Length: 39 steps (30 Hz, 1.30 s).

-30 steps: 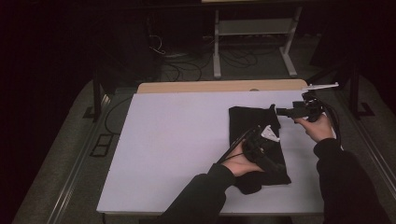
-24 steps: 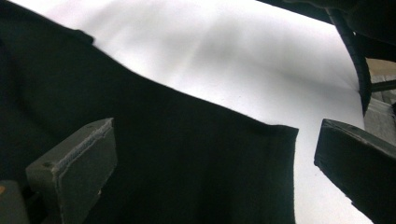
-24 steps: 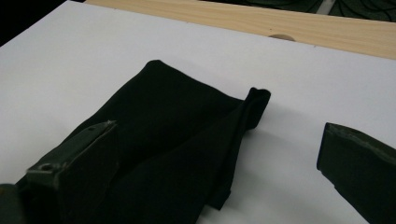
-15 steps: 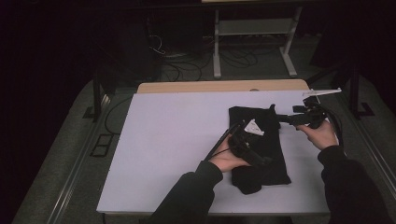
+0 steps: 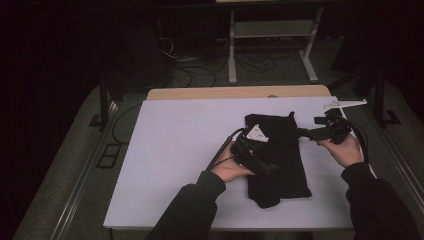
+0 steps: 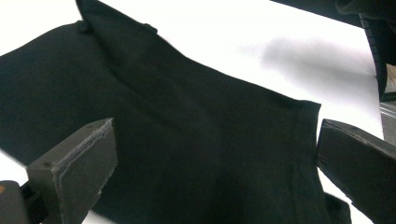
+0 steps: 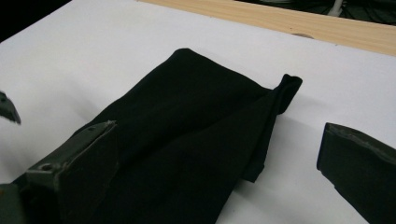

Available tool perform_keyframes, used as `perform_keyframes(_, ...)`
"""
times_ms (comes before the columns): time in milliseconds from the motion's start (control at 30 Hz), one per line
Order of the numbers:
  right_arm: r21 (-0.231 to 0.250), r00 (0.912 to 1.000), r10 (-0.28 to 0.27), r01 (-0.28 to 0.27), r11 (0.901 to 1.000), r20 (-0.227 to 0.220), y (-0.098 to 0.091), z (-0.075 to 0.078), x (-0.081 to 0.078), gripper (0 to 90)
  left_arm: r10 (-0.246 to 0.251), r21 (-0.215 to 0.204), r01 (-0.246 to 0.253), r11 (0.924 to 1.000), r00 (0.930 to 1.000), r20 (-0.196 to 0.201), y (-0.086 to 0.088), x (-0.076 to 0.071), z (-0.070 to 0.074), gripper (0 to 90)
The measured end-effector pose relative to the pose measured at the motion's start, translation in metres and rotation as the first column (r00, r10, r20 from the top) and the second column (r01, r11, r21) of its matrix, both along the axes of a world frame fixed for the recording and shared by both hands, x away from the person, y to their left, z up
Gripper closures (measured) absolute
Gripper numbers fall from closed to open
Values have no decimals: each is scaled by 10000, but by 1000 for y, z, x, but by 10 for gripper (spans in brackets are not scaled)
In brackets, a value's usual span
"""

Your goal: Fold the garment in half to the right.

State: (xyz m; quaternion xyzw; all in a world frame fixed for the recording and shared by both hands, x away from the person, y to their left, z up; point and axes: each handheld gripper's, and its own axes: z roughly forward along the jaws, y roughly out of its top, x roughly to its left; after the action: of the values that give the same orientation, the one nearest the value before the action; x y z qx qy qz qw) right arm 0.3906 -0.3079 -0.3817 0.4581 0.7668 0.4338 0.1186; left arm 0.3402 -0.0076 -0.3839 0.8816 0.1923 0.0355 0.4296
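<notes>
A black cloth [image 5: 280,150] lies folded in a long strip on the white table [image 5: 170,150], right of the middle. My left gripper [image 5: 269,167] hovers over the cloth's left side, open, with the cloth [image 6: 187,116] spread beneath its wide-apart jaws and nothing gripped. My right gripper [image 5: 303,133] is at the cloth's right edge near the far end and points left. It is open too [image 7: 217,135], and the cloth's far end [image 7: 196,102], with a small bunched corner [image 7: 287,88], lies ahead between its jaws.
A wooden strip [image 5: 240,93] runs along the table's far edge. Beyond it stand a metal frame [image 5: 270,35] and loose cables [image 5: 190,70] on the dark floor. The left half of the table is bare white surface. A cable [image 5: 222,147] trails from the left gripper.
My left gripper has moved away from the person and slightly left along the cloth. The right gripper has drifted a little toward the person. The cloth lies as before.
</notes>
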Motion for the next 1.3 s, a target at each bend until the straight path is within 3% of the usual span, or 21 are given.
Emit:
perform_keyframes(767,177,9996,59,-64,9998,279,-4,5,-28,0,748,-145,-747,9971,9972,77,67,-5,0,0)
perform_keyframes(1300,75,9985,184,-188,9998,516,0,10,-43,0,1534,-522,-1538,9867,9881,-104,110,-7,-3,0)
